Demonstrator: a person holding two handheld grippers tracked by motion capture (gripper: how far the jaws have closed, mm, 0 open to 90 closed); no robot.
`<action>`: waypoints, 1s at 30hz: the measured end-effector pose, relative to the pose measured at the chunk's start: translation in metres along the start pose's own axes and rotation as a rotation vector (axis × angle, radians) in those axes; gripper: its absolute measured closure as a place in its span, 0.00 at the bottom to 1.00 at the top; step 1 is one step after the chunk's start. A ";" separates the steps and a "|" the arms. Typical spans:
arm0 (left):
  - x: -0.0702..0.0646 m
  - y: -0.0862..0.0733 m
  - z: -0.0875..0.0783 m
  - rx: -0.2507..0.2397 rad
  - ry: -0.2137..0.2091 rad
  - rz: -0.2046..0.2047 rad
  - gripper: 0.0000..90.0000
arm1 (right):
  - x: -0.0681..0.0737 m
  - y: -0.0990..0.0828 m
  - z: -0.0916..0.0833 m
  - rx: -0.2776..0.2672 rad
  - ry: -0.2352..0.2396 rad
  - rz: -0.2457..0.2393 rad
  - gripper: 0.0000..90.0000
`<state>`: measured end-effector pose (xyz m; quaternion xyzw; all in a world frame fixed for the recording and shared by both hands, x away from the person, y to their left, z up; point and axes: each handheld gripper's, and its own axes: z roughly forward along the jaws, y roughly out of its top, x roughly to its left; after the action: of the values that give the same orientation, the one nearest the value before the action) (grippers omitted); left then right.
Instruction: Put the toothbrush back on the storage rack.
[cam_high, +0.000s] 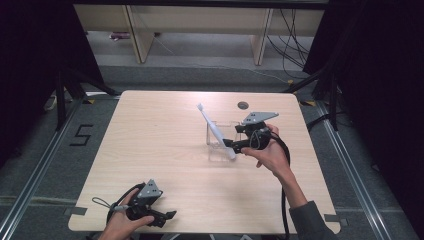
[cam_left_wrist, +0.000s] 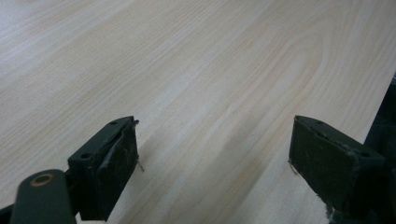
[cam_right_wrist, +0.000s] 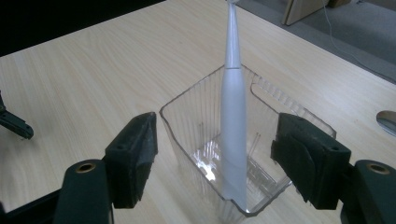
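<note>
Your left gripper (cam_left_wrist: 215, 156) points out over the table (cam_left_wrist: 196, 60), its two black jaws standing wide apart with bare pale wood grain between them. Nothing sits between the jaws or touches their pads. The table's edge cuts across just beyond the right-hand jaw, with darkness past it, and both jaws cast soft shadows on the table

Pale wood bench (cam_high: 165, 150), fine streaked grain running lengthwise. White toothbrush (cam_right_wrist: 232, 126), plain, with a faintly grey sheen on the handle. Clear ribbed container (cam_right_wrist: 196, 116), colourless, fine upright ridges on the walls. Matte black right gripper (cam_right_wrist: 215, 161), brass-coloured rings at the jaw screws. Black left gripper (cam_left_wrist: 215, 163) likewise, scuffed dull pads. Grey three-cornered plates on both. Black cables. Grey floor (cam_high: 50, 165), white "5" marking.
</note>
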<state>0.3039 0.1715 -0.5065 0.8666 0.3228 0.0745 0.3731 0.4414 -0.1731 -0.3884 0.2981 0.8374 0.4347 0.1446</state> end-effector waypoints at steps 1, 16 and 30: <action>0.000 0.000 0.000 0.000 0.000 0.001 0.17 | 0.000 -0.001 -0.001 0.005 0.004 0.001 0.34; -0.001 0.000 0.000 -0.002 -0.003 -0.001 0.17 | 0.003 -0.005 -0.009 -0.007 -0.006 0.016 0.31; 0.001 0.000 -0.001 0.008 0.006 0.018 0.17 | 0.002 -0.017 -0.020 -0.010 -0.022 0.020 0.28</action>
<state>0.3044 0.1724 -0.5056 0.8707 0.3165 0.0792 0.3681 0.4235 -0.1929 -0.3906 0.3106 0.8306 0.4368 0.1508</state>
